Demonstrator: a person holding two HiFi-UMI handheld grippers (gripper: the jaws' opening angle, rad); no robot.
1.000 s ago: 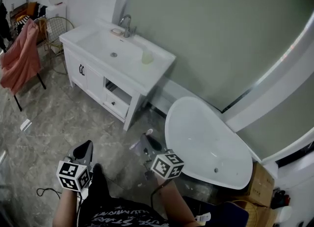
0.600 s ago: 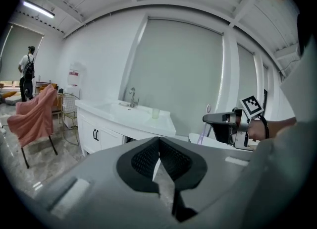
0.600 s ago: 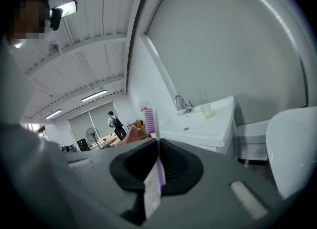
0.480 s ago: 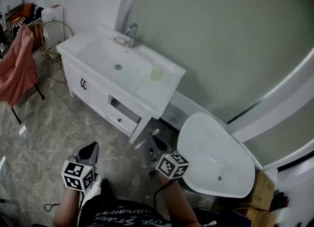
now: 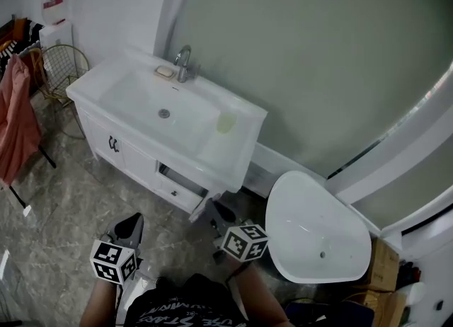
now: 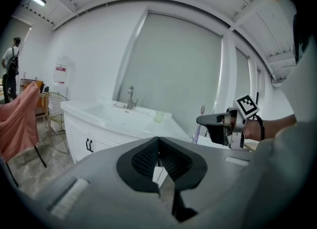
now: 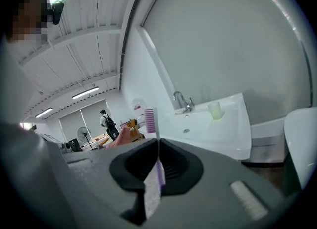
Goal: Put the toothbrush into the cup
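right gripper (image 7: 157,144) clamped on toothbrush (image 7: 150,119) handle, bristles up | left gripper (image 6: 158,143) closed, empty | cup (image 5: 226,122) on sink counter (image 5: 248,115), well apart from toothbrush | handling, judged: light, stiff, slick plastic, prone to pivot; grip mid-handle, firm.

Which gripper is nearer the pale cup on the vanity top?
Right. The right gripper is short of the cup, nearly straight before it; the left gripper is further off, to the left.
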